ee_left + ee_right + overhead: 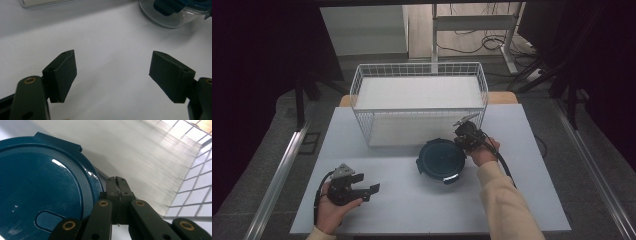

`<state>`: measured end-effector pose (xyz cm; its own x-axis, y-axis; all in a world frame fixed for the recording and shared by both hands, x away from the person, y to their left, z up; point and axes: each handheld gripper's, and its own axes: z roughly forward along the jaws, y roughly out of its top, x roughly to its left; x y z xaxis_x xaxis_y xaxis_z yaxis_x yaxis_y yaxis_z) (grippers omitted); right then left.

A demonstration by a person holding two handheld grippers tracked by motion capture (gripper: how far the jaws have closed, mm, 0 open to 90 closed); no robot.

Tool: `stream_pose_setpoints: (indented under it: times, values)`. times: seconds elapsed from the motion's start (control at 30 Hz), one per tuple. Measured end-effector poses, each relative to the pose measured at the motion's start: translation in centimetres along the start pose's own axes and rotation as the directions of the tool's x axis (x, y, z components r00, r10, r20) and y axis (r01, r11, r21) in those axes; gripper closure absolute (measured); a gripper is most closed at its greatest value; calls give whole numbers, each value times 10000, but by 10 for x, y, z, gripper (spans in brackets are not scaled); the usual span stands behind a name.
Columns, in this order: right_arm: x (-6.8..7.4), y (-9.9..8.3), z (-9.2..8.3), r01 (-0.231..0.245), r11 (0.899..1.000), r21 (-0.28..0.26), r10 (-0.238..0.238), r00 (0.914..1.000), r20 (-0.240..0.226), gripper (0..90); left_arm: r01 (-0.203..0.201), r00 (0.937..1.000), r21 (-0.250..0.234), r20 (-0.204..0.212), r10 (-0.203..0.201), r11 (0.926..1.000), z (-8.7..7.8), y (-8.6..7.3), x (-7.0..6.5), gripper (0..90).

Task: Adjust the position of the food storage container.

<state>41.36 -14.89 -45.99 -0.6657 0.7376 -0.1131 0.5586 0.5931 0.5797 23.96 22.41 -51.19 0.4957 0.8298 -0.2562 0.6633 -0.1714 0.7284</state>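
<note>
Round container w/ blue lid sits on the table just in front of the wire basket. Right gripper, jaws pressed together w/ nothing between, is at the lid's right edge, next to the basket. Left gripper is well left of the container, jaws apart & empty.

Black two-jaw tools with brass-coloured screws, grey plate, seemingly cream sleeves.
</note>
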Motion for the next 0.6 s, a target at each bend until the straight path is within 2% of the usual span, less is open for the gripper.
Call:
stream_pose_setpoints:
  times: [0.3, 0.6]
  values:
    - [17, -2, -4, 272, 9993, 257, -264, 9991, -337, 900, 39, 10000, 4, 16, -39, 10000, 0, 0, 0, 218]
    - [30, -11, -8, 148, 9998, 122, -141, 9984, -549, 900, -15, 10000, 26, 73, 14, 10000, 1, 1, -3, 218]
